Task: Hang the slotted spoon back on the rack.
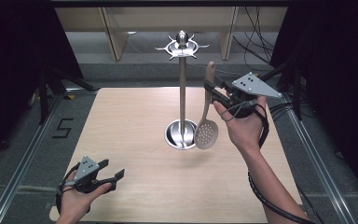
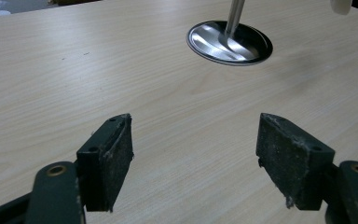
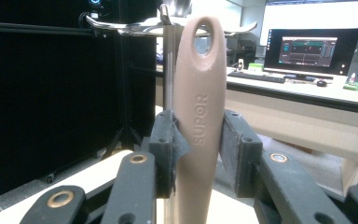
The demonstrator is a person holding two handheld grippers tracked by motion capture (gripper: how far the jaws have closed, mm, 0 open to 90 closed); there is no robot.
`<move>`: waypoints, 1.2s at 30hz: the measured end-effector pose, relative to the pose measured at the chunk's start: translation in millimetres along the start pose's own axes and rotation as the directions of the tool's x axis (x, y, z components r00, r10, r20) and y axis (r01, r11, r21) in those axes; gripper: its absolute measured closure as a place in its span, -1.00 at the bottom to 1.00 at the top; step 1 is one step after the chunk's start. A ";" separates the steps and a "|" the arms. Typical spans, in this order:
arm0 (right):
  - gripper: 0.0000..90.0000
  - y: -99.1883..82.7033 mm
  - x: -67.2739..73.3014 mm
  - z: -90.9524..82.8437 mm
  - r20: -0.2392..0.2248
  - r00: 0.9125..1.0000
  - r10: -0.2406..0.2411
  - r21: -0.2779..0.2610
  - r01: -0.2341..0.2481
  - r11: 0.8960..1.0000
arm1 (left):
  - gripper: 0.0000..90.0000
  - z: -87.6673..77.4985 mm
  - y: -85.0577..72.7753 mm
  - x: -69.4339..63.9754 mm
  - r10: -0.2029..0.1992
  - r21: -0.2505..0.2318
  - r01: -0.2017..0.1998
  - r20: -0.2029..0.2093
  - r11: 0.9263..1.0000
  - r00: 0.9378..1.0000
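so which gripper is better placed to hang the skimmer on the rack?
Right. The right gripper is shut on the skimmer handle, upright beside the rack, hanging hole near the hooks. The left gripper sits open over the table's near edge.

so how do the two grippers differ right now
The right gripper is shut on the slotted spoon, raised beside the metal stand; the left gripper is open, holds nothing and sits low over the table. Both have black jaws and a grey plate.
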State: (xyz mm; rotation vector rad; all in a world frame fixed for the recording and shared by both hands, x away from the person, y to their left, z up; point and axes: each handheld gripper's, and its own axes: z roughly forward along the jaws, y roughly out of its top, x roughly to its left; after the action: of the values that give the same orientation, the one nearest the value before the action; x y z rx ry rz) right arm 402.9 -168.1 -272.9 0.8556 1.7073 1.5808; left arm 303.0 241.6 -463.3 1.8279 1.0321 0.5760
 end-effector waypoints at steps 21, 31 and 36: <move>0.52 4.9 3.8 4.3 -0.003 1.000 -0.002 -0.006 0.002 1.000 | -0.40 -0.1 0.1 -0.1 0.005 -0.003 -0.005 0.000 1.000 1.000; 0.52 8.8 5.1 6.5 -0.006 1.000 -0.008 -0.008 0.008 1.000 | -0.40 -0.2 0.0 -0.7 -0.006 -0.004 0.006 -0.001 1.000 1.000; 0.52 9.6 5.8 7.5 -0.002 1.000 -0.012 -0.007 0.012 1.000 | -0.40 -0.4 0.0 -0.6 -0.004 -0.005 0.004 -0.001 1.000 1.000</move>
State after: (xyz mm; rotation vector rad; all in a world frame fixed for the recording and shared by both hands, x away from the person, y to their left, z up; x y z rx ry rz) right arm 405.9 -158.6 -264.0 0.8387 1.7048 1.5789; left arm 302.5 241.3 -463.1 1.8206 1.0336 0.5766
